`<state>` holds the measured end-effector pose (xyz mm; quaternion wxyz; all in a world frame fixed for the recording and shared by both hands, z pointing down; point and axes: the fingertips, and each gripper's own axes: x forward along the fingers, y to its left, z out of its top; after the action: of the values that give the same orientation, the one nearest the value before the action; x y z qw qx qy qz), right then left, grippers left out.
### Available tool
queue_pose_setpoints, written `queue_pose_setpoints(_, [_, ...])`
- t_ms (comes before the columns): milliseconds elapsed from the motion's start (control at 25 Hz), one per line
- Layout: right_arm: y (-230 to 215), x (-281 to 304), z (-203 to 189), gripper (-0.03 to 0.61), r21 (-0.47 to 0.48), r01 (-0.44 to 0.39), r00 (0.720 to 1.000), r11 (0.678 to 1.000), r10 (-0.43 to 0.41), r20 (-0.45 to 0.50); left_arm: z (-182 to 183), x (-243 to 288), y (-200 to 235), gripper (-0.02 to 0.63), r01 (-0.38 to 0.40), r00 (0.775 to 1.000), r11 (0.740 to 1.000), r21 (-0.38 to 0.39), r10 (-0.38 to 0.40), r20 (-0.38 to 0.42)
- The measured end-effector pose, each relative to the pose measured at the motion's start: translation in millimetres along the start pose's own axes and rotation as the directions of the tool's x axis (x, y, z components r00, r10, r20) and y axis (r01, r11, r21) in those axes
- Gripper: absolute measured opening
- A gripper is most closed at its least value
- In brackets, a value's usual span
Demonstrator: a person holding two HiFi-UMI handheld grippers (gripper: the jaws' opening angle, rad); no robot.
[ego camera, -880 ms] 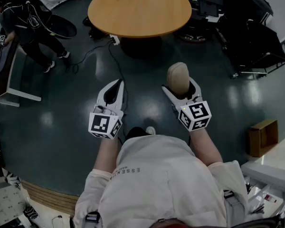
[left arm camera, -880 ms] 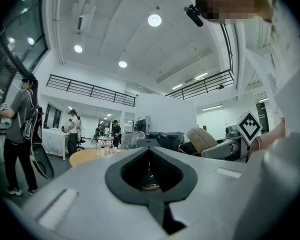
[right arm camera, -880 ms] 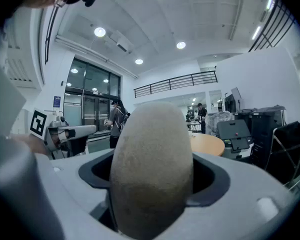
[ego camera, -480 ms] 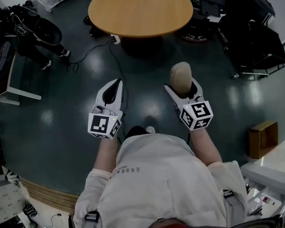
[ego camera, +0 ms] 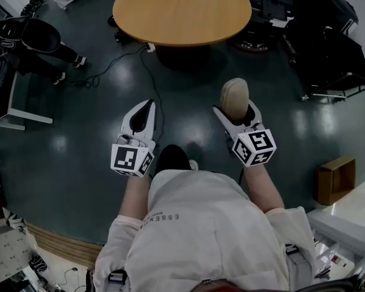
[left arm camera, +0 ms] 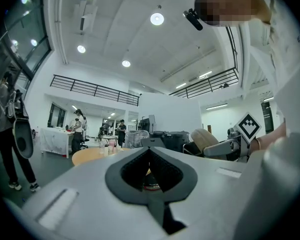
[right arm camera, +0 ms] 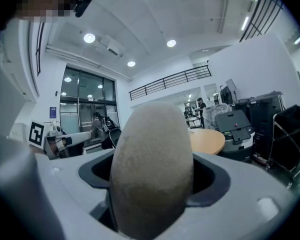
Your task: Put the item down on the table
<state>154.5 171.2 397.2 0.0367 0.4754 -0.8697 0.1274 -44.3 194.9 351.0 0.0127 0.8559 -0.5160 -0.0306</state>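
Right gripper view: tan oval item [right arm camera: 152, 184] in right claw [right arm camera: 153, 159]

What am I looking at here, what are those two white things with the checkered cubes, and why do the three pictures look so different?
There is no robot. A person holds a hand tool in each hand: a gripper with two fingers. The marker cubes are part of the tools. The top-down picture comes from a camera on the person's head. The other two come from cameras riding on each gripper, looking along its fingers. The left gripper is closed and empty. The right gripper clamps a tan oval item, perhaps a potato. Ahead stands a round wooden table. A few small things sit at its far edge, too small to name.
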Motion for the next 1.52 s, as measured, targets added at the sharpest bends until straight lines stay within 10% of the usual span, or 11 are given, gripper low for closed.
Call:
queue_pose_setpoints(520, [-42.6, 95.2, 10.7, 0.387, 0.017, -0.026, 0.999, 1.0, 0.026, -0.021, -33.5, 104.6, 69.6, 0.008, 0.042, 0.997, 0.997, -0.067, -0.046, -0.061])
queue_pose_setpoints(1120, [-126.4, 325.4, 72.2, 0.387, 0.049, 0.003, 0.997, 0.999, 0.001, -0.081, -19.1, 305.4, 254.3, 0.008, 0.079, 0.995, 0.992, -0.102, -0.085, -0.054])
queue_pose_setpoints(1520, [-183.9, 402.9, 79.9, 0.387, 0.068, -0.01, 0.989, 0.998, 0.02, -0.146, -38.8, 378.9, 283.9, 0.008, 0.058, 0.993, 0.99, -0.128, -0.071, -0.098])
